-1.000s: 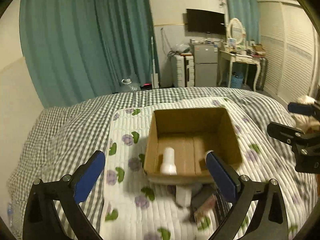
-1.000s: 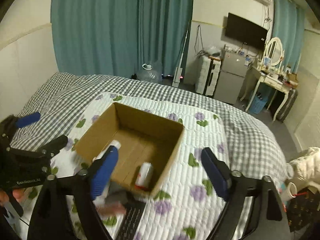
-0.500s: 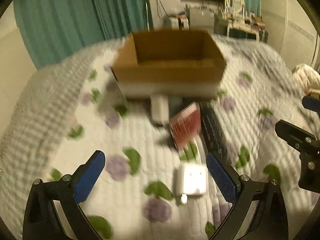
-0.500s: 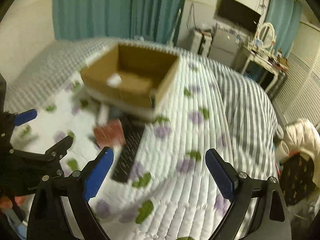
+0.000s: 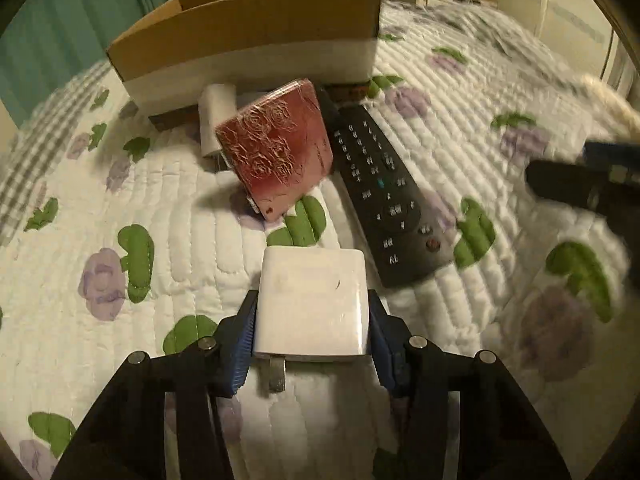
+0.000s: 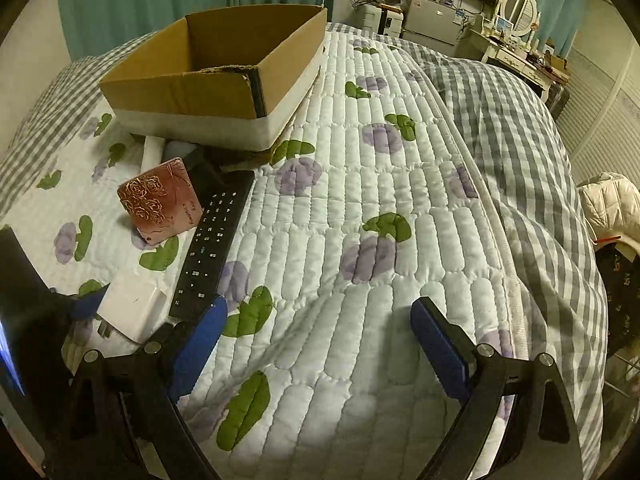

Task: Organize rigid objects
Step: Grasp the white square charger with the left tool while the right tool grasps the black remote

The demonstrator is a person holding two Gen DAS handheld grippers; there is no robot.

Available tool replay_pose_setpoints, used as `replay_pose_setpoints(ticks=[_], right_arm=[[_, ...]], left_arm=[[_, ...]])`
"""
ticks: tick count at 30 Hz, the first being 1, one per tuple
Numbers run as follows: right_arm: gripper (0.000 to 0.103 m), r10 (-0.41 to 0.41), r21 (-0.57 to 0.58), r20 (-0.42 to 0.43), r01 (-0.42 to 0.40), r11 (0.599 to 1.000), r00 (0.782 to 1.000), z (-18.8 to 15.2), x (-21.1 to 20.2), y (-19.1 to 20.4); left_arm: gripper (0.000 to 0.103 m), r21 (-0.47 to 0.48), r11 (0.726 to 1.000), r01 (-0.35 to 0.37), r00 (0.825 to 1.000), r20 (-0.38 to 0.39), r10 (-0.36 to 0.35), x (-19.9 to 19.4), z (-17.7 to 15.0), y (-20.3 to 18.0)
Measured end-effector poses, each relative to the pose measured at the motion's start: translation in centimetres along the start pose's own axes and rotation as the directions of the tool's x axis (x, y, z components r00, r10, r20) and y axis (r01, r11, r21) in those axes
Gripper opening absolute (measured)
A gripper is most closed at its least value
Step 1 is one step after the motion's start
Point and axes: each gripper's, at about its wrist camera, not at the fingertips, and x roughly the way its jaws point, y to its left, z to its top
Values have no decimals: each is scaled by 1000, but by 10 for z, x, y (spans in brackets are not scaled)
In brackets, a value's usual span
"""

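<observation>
My left gripper is shut on a white charger block lying on the flowered quilt; the block also shows in the right wrist view. Beyond it lie a black remote control, a red rose-patterned box and a white bottle, all in front of the open cardboard box. My right gripper is open and empty above the quilt, right of the remote. The red box and cardboard box show there too.
The flowered quilt lies over a grey checked bedcover. A white jacket sits off the bed's right side. A dresser with mirror and a fridge stand at the far wall.
Both grippers dropped from above the cardboard box toward the quilt in front of it. My left gripper closed on the white charger block. The right gripper stayed open.
</observation>
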Motion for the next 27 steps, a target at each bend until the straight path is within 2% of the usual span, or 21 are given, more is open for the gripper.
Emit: replay_pose_setpoints(ticks=[1,5,10,15,17,18,19,21,23,24,27], right_arm=[[93,6,-2,-1,-6,1000,1000,0,0,1],[93,38,-15,-7,-38,999,999,5,4,7],[93,45,-75,-51,-49,996,998,25,18,34],[93,89,-107,-139,-104,989,986,51,58,69],[93,45,-133,-156,-66,989,987,58,81,81],[90,30,-142,-162,-53,988,986,59,90,85],[83,34,-137,-173,-58,989,984,58,99,89],[81,33,-141,-171,-58,988,985,54,107,94],[55,35,-159,-134,-56,986,990,51,100,96],[46,52,-161,-120,-72,984,991,49,94,96],[41,55,-132,-87,-67,989,995,45,80,88]], left_arm=[[51,-19,1000,8,1000,8,-8,-3,3,6],[51,-64,996,-67,996,52,70,-18,15,31],[51,-119,990,-80,992,88,91,-30,33,63],[51,-163,983,-88,990,96,105,-36,39,86],[51,-175,981,-90,991,86,106,-35,37,91],[51,-179,980,-85,992,77,101,-35,35,93],[51,-183,980,-77,994,68,91,-34,34,95],[51,-187,980,-70,995,63,83,-33,32,95],[51,-189,980,-70,995,61,83,-35,29,95],[51,-191,979,-68,995,62,81,-37,28,95],[51,-189,980,-65,995,64,79,-42,28,93]])
